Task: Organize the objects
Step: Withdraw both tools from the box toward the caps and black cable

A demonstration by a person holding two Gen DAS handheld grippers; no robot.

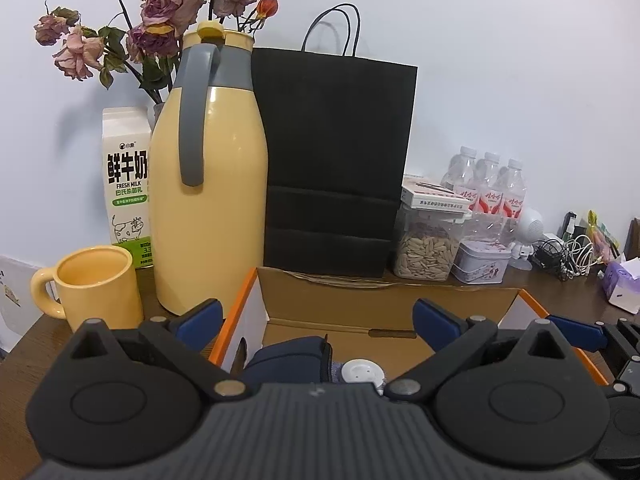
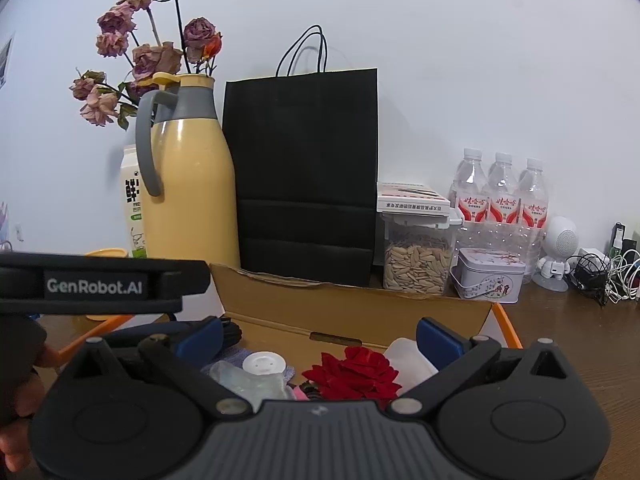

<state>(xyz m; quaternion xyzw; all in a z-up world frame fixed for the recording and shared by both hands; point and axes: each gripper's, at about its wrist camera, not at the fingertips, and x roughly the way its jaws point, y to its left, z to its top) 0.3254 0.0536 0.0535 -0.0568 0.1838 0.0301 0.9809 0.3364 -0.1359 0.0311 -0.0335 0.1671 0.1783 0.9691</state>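
The left gripper [image 1: 316, 322] hangs over the near edge of an open cardboard box [image 1: 384, 300] on a brown desk [image 2: 560, 320], its blue pads spread wide with nothing between them; beside it the right gripper [image 2: 318, 338] is equally released and empty, poised over the same box. No earlier grasp or drop can be read here. The box already holds a dark navy cloth item [image 1: 288, 356], a white round cap [image 2: 262, 363] on a clear plastic piece, a red fabric rose [image 2: 352, 372] and a pale white container [image 2: 408, 354] at the right. Behind the box stand a yellow thermos jug [image 1: 208, 184], a matching yellow mug [image 1: 96, 284], a milk carton [image 1: 126, 184], a black paper bag [image 1: 332, 160], a jar of seeds [image 2: 416, 260], a small tin [image 2: 488, 274] and three water bottles [image 2: 502, 196].

With both tools empty, the step in hand looks like choosing the next thing to tidy. To do it well, each gripper should probably lift clear of the box walls before travelling, approach one item squarely with the pads on either side, and avoid knocking the tall jug or the dried flowers [image 2: 140, 52] behind it. The two tools sit close together, so moving one at a time seems wise.
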